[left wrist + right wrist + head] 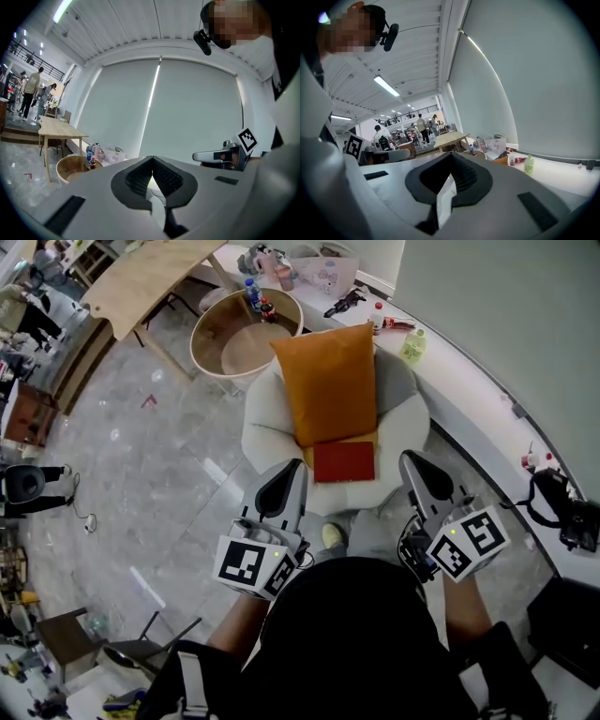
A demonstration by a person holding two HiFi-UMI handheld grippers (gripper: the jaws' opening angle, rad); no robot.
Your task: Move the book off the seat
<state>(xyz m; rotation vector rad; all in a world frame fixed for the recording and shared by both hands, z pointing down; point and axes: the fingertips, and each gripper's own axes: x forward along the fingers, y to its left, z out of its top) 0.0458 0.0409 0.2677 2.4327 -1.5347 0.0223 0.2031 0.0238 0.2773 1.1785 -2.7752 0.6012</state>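
A red book lies flat at the front of a white round seat, below an orange cushion that leans on the backrest. In the head view both grippers hover near the seat's front edge, apart from the book. My left gripper is to the book's lower left, my right gripper to its right. The left gripper has its jaws together with nothing between them. So does the right gripper. Both gripper views point level across the room, and neither shows the book.
A round wooden tub with bottles on its rim stands behind the seat, beside a wooden table. A white ledge with bottles and a bag curves along the right. Dark camera gear sits at far right. People stand far off.
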